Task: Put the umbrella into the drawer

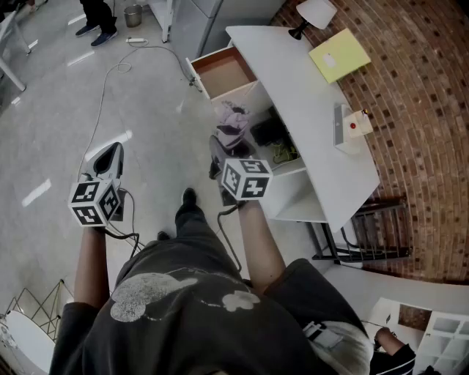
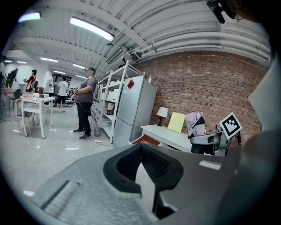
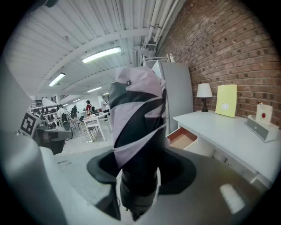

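My right gripper [image 1: 223, 151] is shut on the folded pink-and-black umbrella [image 1: 231, 123], gripping it near its dark lower end. In the right gripper view the umbrella [image 3: 138, 118] stands up between the pads and hides much of the scene. The open drawer [image 1: 223, 73], with its brown inside showing, juts from the far end of the white desk [image 1: 308, 95], beyond the umbrella and apart from it. That drawer [image 3: 182, 138] also shows to the right of the umbrella. My left gripper [image 1: 111, 152] hangs over the floor at the left, shut and empty, with its fingertips [image 2: 139, 148] touching.
On the desk stand a lamp [image 1: 315, 13], a yellow folder [image 1: 338, 55] and a white box with a red button [image 1: 352, 126]. A cable [image 1: 110, 80] snakes over the floor. A fridge [image 2: 136, 107], a shelf rack and a standing person [image 2: 85, 105] lie beyond the desk.
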Tool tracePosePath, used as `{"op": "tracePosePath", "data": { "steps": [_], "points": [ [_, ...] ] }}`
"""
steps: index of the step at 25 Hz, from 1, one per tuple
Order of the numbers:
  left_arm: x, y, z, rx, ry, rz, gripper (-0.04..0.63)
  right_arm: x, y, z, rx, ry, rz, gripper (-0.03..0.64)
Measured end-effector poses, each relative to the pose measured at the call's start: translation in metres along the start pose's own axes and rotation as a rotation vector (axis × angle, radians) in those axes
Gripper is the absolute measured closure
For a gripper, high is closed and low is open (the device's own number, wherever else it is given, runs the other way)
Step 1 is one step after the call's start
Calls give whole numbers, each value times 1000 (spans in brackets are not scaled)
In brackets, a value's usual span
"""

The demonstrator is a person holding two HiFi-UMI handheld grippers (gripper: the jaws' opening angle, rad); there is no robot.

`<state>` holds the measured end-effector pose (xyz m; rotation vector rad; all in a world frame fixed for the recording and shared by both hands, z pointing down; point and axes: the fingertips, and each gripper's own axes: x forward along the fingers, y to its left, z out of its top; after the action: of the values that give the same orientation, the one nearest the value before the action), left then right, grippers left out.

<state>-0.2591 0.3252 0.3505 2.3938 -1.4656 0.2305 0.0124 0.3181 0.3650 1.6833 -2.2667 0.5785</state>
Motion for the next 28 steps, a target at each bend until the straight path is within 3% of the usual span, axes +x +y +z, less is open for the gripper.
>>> {"op": "tracePosePath", "data": {
  "steps": [12, 18, 28],
  "points": [
    [-22, -3, -14, 0, 13, 3, 586, -14, 11, -13, -4, 11, -10, 391],
    [-34, 12, -31, -42, 37, 14, 586, -19, 17, -27, -2, 29, -30, 392],
    [-4, 13, -29, -40, 62, 8, 586, 6, 2, -22, 21, 32, -23, 391]
  ]
}}
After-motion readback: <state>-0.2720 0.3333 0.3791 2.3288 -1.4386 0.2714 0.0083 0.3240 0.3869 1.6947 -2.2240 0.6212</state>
